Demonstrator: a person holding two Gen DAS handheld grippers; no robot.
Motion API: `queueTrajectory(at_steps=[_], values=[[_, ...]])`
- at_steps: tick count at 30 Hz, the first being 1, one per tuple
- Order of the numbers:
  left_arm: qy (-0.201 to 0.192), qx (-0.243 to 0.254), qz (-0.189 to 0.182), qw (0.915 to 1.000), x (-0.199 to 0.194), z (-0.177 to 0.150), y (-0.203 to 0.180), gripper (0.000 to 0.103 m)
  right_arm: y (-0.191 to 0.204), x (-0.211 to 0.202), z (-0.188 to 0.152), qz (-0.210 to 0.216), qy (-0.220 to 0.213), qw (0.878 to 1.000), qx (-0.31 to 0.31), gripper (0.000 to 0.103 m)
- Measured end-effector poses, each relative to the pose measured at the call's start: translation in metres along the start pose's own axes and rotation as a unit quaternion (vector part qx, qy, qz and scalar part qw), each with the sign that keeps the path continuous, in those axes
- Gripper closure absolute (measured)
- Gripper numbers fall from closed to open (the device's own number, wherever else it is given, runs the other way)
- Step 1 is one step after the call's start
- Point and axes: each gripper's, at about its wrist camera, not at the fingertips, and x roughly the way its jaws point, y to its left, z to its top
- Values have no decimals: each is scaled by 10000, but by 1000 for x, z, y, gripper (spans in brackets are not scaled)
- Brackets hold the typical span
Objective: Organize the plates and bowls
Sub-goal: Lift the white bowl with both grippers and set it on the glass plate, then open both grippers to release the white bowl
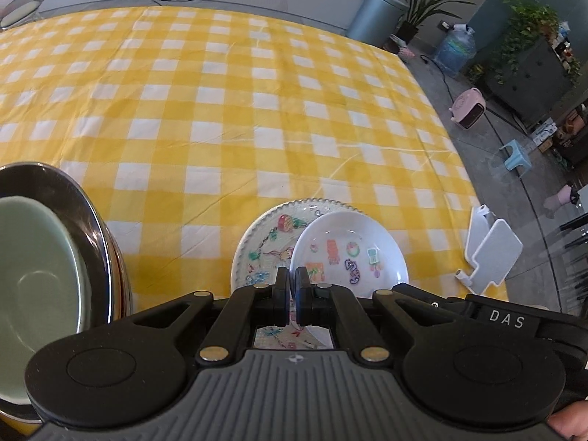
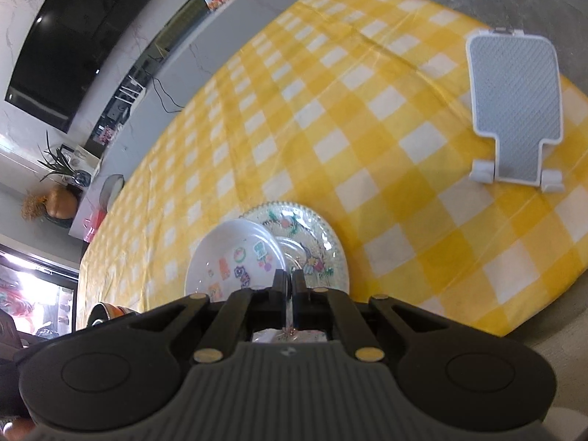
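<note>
- Bright, even daylight fills both views.
- Fisheye bends the edges strongly.
- Glare blows out a window (image 2: 33, 290).
- The checked tablecloth (image 1: 220, 110) looks slightly soft.

Yellow-and-white checked tablecloth (image 1: 220, 110), white cartoon-printed bowl (image 1: 349, 250), pale green bowl (image 1: 33, 275), black tools.

A plate (image 1: 257, 246) is set just ahead of the left gripper (image 1: 293, 286), with a bowl (image 1: 349, 246) resting on it (toward its right). A stand (image 1: 490, 253) is placed farther right, stacked dishes (image 1: 55, 257) left.
</note>
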Motion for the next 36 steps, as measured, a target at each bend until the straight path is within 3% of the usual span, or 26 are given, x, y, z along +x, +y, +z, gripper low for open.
queueTrajectory(at_steps=[16, 29, 33, 36], values=[[42, 75, 303, 9995, 15, -8, -1, 98, 8, 14, -1, -458, 148, 9986, -196, 103], [55, 337, 549, 9979, 19, -9, -9, 98, 11, 20, 0, -515, 202, 9982, -223, 100], [31, 320, 549, 9980, 17, -9, -8, 89, 11, 17, -1, -548, 121, 9982, -187, 96], [-22, 366, 493, 9981, 11, -8, -9, 80, 14, 11, -4, -512, 43, 9984, -251, 86]])
